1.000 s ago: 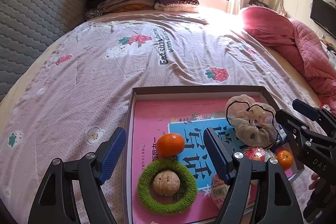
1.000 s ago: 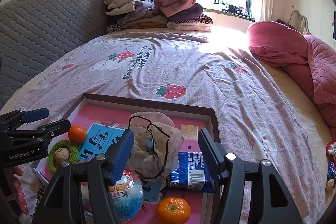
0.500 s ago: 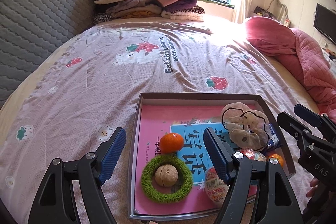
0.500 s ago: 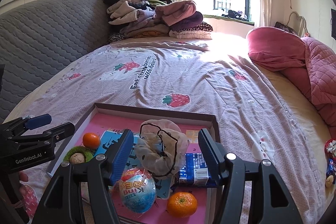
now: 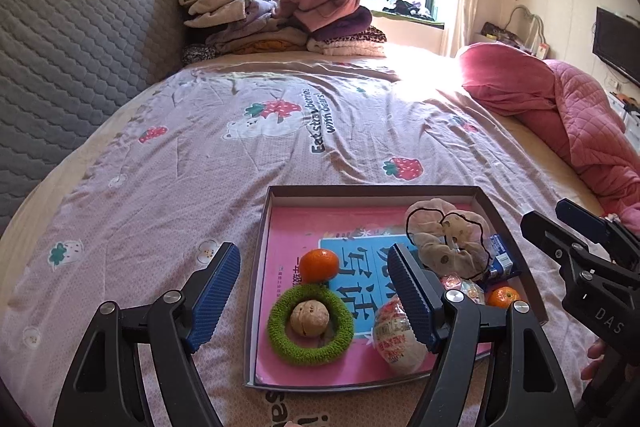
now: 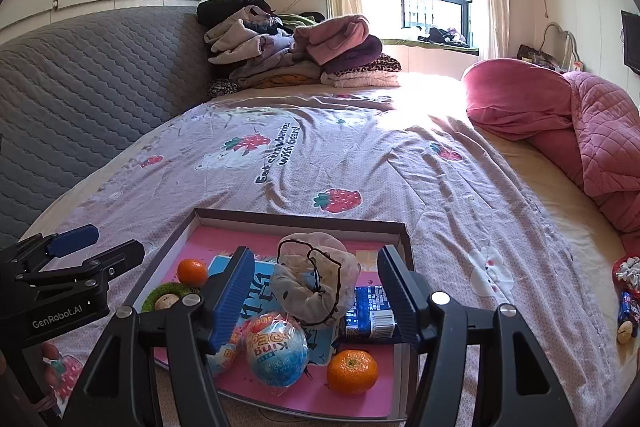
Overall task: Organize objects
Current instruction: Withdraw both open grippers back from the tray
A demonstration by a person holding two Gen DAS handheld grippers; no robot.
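Both my grippers hang empty over the filled tray on the bed.

My left gripper (image 5: 312, 291) stands wide open with nothing between its pads; just ahead of it lie a tangerine (image 5: 319, 265) and a walnut (image 5: 309, 317) nested inside a green ring (image 5: 311, 323), which I judge keeps it from rolling. My right gripper (image 6: 316, 291) is likewise spread and holds nothing; beyond its fingers a scrunchie (image 6: 314, 287) sits on a blue packet (image 6: 370, 311) inside the tray (image 6: 300, 218), whose raised rim corrals the loose items.
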